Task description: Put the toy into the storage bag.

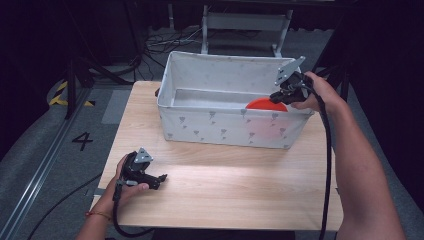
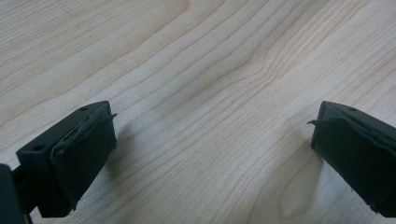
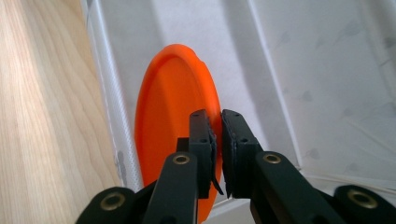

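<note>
An orange plate (image 1: 266, 104) stands on edge inside a white fabric bin (image 1: 225, 127), against the bin's front wall near its right end. My right gripper (image 1: 276, 96) reaches down over the bin's right corner, shut on the plate's rim. In the right gripper view the two jaws pinch the edge of the orange plate (image 3: 173, 107), and my right gripper (image 3: 218, 114) shows almost no gap. My left gripper (image 1: 161, 178) rests low on the wooden table (image 1: 225, 185) at the front left. There my left gripper (image 2: 212, 135) is open wide with bare wood between its jaws.
The bin occupies the back half of the table, its inner walls (image 3: 327, 70) white with small grey marks. A chair frame (image 1: 245, 30) and cables lie on the floor behind. A rail with a "4" mark (image 1: 82, 141) runs along the floor at left.
</note>
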`<state>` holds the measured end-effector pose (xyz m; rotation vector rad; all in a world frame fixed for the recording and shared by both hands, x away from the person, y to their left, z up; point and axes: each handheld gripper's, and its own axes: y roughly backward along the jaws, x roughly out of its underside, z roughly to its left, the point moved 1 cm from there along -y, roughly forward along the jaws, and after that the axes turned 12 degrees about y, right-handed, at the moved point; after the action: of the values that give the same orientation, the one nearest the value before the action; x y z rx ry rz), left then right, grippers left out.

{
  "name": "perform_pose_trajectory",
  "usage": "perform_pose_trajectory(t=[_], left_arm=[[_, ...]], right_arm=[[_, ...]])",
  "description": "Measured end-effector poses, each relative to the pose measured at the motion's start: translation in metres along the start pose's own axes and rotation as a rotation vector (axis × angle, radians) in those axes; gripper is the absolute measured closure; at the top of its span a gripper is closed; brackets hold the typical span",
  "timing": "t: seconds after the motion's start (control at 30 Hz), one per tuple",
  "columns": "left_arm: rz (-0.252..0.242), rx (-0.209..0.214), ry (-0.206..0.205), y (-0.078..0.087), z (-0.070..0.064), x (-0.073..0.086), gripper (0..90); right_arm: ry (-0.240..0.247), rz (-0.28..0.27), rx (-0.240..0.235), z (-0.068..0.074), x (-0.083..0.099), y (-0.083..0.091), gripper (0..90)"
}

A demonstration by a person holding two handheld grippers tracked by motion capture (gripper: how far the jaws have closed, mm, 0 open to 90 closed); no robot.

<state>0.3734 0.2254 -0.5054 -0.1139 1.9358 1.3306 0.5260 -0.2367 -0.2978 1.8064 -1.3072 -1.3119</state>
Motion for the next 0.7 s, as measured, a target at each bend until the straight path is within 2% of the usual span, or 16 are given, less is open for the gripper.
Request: perform_pose_trajectory(t=[0.17, 0.23, 0.7], left_arm=[[0.001, 0.002, 0.001, 0.0, 0.0, 0.0, 0.3], [0.0, 0.0, 0.0, 0.0, 0.0, 0.0, 0.3], [0.001, 0.003, 0.0, 0.0, 0.0, 0.0, 0.2]], right_arm=[[0.013, 0.063, -0.045, 0.004, 0.001, -0.016, 83.2], [0.012, 0.071, -0.052, 0.006, 0.002, -0.02, 83.2], [-0.014, 0.135, -0.092, 0.004, 0.015, -0.027, 83.1]])
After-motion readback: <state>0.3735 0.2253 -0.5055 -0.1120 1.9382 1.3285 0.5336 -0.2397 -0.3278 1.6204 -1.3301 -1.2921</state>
